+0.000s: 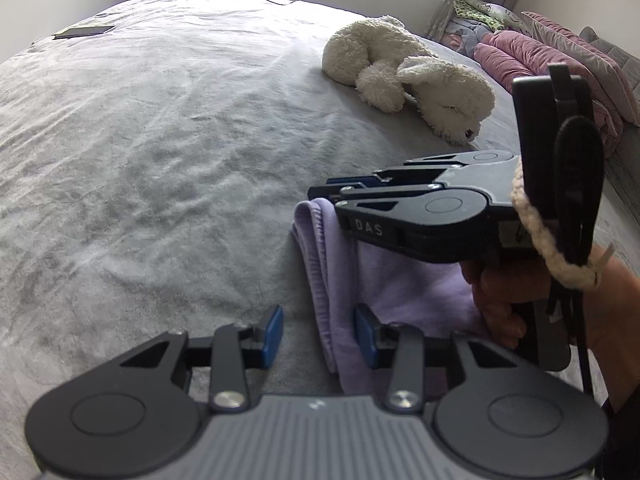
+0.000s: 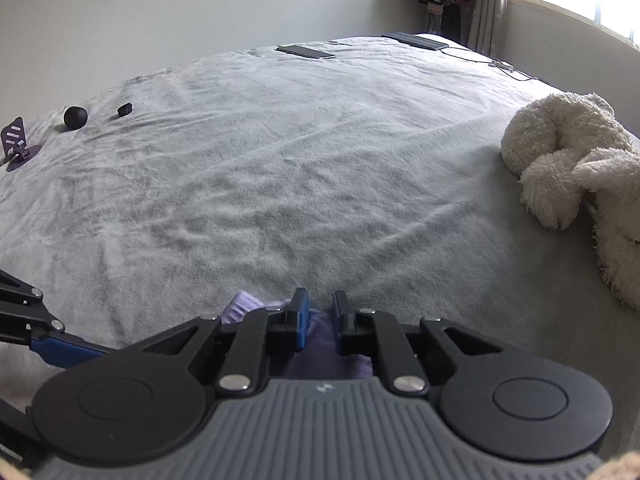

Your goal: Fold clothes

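Observation:
A lavender garment (image 1: 400, 280) hangs folded over the grey bed cover (image 1: 160, 140). My right gripper (image 1: 320, 192) comes in from the right with a hand on its handle and is shut on the garment's top edge. In the right wrist view the lavender cloth (image 2: 320, 322) shows pinched between the blue pads of the right gripper (image 2: 320, 320). My left gripper (image 1: 319, 334) sits lower and stands open. The garment's folded left edge hangs between its blue pads, close to the right one, and neither pad presses on it. One blue finger of the left gripper (image 2: 64, 350) shows at the left edge.
A white plush toy (image 1: 408, 80) lies on the bed to the right. Pink pillows (image 1: 560, 52) line the right side. Flat dark devices (image 2: 306, 52) and cables lie at the far edge. A black ball (image 2: 75, 119) and a small stand (image 2: 16, 140) sit far left.

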Action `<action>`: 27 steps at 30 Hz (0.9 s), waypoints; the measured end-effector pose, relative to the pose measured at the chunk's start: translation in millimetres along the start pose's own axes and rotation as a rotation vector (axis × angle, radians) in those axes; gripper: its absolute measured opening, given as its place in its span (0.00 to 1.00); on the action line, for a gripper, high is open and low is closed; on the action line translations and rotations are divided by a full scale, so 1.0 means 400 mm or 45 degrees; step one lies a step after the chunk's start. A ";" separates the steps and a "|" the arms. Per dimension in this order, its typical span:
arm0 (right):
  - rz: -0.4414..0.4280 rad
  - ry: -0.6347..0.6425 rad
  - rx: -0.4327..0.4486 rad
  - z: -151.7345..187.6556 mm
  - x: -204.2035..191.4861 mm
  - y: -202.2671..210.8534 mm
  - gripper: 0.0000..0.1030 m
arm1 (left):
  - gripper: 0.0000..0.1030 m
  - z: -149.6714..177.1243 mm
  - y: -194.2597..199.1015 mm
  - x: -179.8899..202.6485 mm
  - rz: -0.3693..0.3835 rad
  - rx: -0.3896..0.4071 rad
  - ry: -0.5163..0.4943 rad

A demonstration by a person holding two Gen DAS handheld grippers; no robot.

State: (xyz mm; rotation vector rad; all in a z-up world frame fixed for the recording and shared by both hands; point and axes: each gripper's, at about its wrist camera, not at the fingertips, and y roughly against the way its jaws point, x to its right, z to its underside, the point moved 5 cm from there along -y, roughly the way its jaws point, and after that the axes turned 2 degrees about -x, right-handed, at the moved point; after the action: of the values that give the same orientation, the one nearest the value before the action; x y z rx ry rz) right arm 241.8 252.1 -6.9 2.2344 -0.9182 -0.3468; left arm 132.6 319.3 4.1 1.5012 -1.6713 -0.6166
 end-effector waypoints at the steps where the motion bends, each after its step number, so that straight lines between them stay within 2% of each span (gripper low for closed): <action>1: 0.054 -0.026 0.011 -0.004 0.008 0.001 0.12 | 0.40 0.000 0.000 -0.001 0.004 -0.002 0.000; 4: 0.153 -0.085 0.107 0.000 0.036 0.047 0.13 | 0.40 -0.003 0.003 -0.006 0.024 -0.009 0.005; 7: 0.166 -0.228 0.230 0.025 0.075 0.133 0.23 | 0.40 -0.009 0.012 -0.019 0.056 0.000 0.042; 9: 0.158 -0.336 0.270 0.061 0.099 0.191 0.24 | 0.40 -0.018 0.023 -0.033 0.087 0.020 0.105; 14: 0.139 -0.569 0.286 0.190 0.124 0.311 0.30 | 0.39 -0.034 0.036 -0.052 0.106 0.086 0.228; 17: 0.136 -0.705 0.281 0.268 0.121 0.376 0.30 | 0.38 -0.040 0.040 -0.038 0.108 0.122 0.240; 20: 0.100 -0.772 0.268 0.317 0.087 0.419 0.31 | 0.37 -0.044 0.060 -0.017 0.140 0.165 0.234; 22: 0.127 -0.833 0.238 0.351 0.072 0.438 0.45 | 0.34 -0.043 0.063 -0.005 0.143 0.175 0.218; 24: 0.165 -0.927 0.226 0.381 0.080 0.450 0.45 | 0.28 -0.037 0.054 0.002 0.123 0.156 0.198; 27: 0.027 -1.160 0.245 0.427 0.108 0.447 0.46 | 0.28 -0.026 0.028 0.016 0.097 0.112 0.165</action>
State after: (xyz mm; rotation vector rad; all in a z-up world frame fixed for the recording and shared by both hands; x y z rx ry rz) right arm 99.8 45.2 -8.3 2.2159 -1.4648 -1.3835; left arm 134.6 316.7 20.3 1.4991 -1.6653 -0.4012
